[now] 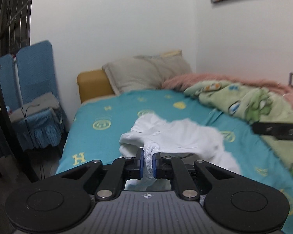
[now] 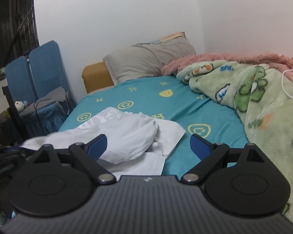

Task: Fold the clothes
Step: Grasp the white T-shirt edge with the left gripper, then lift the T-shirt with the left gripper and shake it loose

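A white garment [image 1: 177, 134] lies crumpled on the teal bed sheet [image 1: 111, 107]. My left gripper [image 1: 146, 156] is shut on a ribbed white edge of that garment, which is pinched between the blue pads and lifted off the bed. In the right wrist view the same white garment [image 2: 127, 134] sits in a loose heap near the bed's front edge. My right gripper [image 2: 148, 144] stands open just above it, its left finger over the cloth and its right finger over bare sheet. A black part of the right gripper [image 1: 279, 130] shows at the right edge of the left wrist view.
A green cartoon blanket [image 2: 259, 101] and a pink fluffy throw [image 2: 234, 58] cover the bed's right side. A grey pillow [image 2: 146, 62] leans on the headboard. A blue folding chair [image 2: 43, 78] with a small plush toy [image 2: 19, 105] stands left of the bed.
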